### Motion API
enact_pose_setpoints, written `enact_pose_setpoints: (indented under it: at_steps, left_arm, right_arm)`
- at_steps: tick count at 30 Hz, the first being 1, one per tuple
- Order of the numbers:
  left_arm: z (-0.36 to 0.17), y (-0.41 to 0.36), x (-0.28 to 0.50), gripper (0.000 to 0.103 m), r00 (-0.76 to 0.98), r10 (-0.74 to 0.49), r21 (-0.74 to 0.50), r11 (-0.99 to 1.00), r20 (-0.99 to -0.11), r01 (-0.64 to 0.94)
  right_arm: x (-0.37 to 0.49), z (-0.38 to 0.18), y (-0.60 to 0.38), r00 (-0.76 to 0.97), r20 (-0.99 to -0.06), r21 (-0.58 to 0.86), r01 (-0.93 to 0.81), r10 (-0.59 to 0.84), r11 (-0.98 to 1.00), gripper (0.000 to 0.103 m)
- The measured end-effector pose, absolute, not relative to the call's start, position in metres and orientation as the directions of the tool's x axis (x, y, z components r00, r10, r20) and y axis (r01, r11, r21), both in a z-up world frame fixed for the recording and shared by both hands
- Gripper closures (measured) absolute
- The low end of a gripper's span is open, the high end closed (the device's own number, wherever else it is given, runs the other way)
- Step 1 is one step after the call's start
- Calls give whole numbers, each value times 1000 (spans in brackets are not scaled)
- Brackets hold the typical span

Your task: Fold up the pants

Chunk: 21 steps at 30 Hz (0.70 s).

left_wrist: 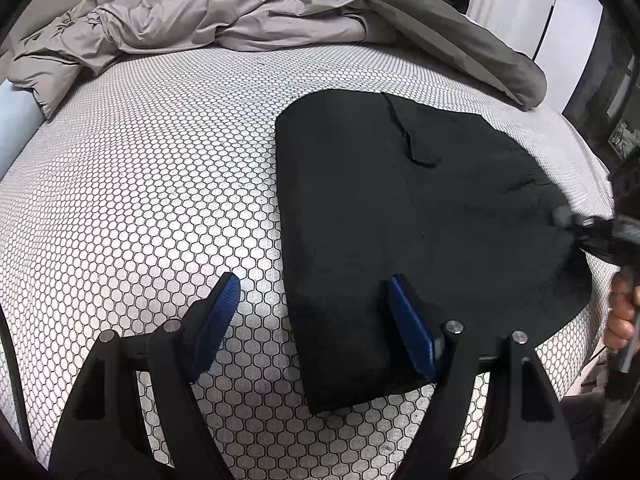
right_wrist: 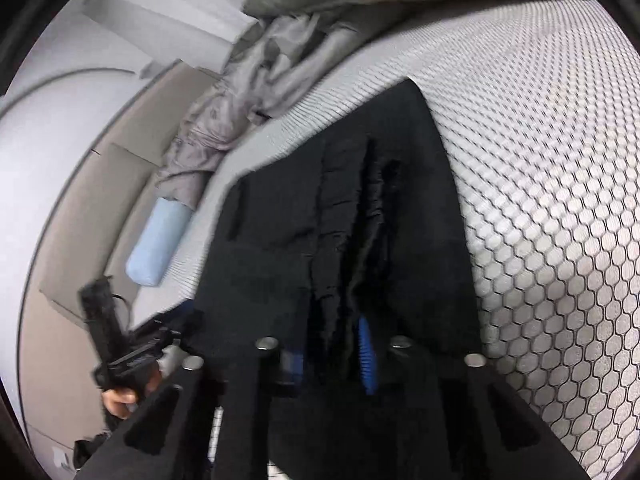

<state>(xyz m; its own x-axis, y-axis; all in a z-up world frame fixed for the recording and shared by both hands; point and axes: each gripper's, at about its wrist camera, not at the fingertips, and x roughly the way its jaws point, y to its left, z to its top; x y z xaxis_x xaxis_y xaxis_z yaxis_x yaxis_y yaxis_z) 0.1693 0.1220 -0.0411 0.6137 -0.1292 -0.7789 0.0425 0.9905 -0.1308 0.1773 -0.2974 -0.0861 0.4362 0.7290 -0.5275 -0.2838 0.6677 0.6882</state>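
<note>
Black pants (left_wrist: 420, 200) lie folded lengthwise on the honeycomb-patterned mattress (left_wrist: 140, 200), right of centre in the left wrist view. My left gripper (left_wrist: 312, 282) is open over their near left edge: the left pad is above bare mattress, the right pad above the cloth, and nothing is between them. My right gripper (left_wrist: 580, 228) reaches in from the right edge at the pants' right side. In the right wrist view the pants (right_wrist: 280, 240) hang bunched in front, and the right gripper (right_wrist: 336, 344) is shut on a gathered fold of them, with one blue pad (right_wrist: 366, 352) showing.
A crumpled grey duvet (left_wrist: 192, 20) and a dark olive blanket (left_wrist: 460, 32) lie along the far side of the bed. A light blue roll (right_wrist: 158, 240) rests beside the mattress. A hand (left_wrist: 620, 312) shows at the right mattress edge. White cupboards (left_wrist: 520, 4) stand behind.
</note>
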Motion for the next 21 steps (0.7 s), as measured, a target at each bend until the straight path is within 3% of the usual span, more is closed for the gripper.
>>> enact_pose_setpoints:
  at_steps: [2,5,8,12,15,17,20,21]
  left_arm:
    - [-37,123,168,29,620,-145,-145,988,-771,50]
    - [-33,123,167,29,628,-150,-149,987,-763,54]
    - [-34,122,168,29,623,-151,-148,987,-767,57]
    - [-42,122,172,29,606,-154,-155,987,-780,51]
    - [-43,123,173,29,599,-172,-182,982,-782,44]
    - [-45,122,173,29,580,-203,-213,976,-789,51]
    - [-47,116,171,38,546,-275,-264,959,-792,100]
    - [-48,112,170,45,536,-295,-274,954,-791,121]
  right_arm:
    - [165,-68,-305,441,-468,715,-321,766,621,88]
    - [140,-50,-314,450,-455,699,-355,769,621,88]
    - [118,-53,-317,455,-512,640,-364,729,677,88]
    - [131,-98,-312,379,-641,608,-279,667,743,87]
    - [128,-91,-315,377,-642,600,-295,667,744,83]
    - [123,-78,-322,421,-620,588,-309,662,747,73]
    - [123,-71,-340,493,-583,602,-272,646,751,70]
    - [130,-72,-340,512,-581,606,-247,633,756,69]
